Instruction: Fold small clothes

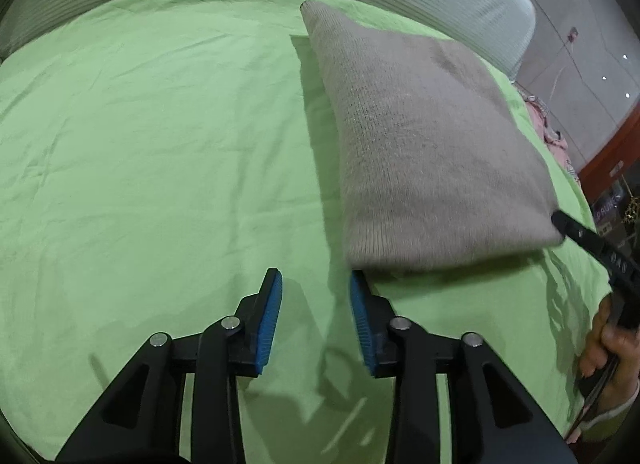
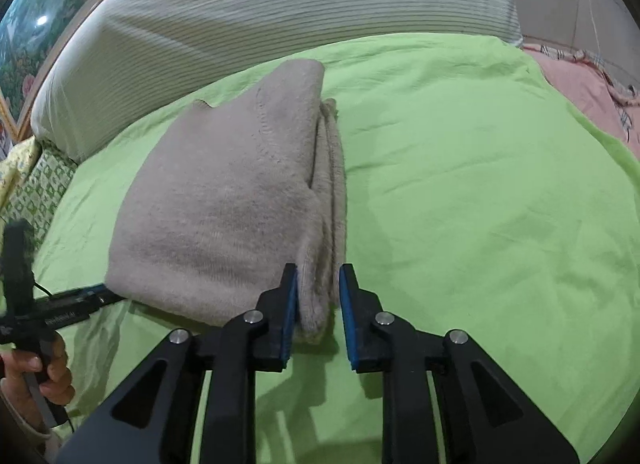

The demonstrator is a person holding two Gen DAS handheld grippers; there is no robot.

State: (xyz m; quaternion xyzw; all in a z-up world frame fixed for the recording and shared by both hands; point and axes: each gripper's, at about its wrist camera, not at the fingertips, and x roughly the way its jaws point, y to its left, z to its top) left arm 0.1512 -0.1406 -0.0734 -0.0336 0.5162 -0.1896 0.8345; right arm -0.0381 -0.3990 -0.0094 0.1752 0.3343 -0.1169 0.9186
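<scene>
A grey knitted sweater (image 2: pixel 224 208), already folded into a thick rectangular bundle, lies on the green bedsheet (image 2: pixel 460 184), just in front of the striped pillow (image 2: pixel 280 8). The right gripper (image 2: pixel 318 296) is partly open with the bundle's layered edge between its blue pads (image 2: pixel 291 304); the inner pad touches the knit but the jaws do not appear clamped. The left gripper (image 1: pixel 316 304) is open and holds nothing, sitting just beside the sweater's near corner. To finish well, I judge the right gripper should close on all layers of that edge together, since they splay slightly and a thin bite would let the stack slide apart; the left should support the opposite corner. Beyond the sweater, past the sheet's edge, a pink cloth (image 2: pixel 580 84) lies well clear. Nothing blocks either gripper.
</scene>
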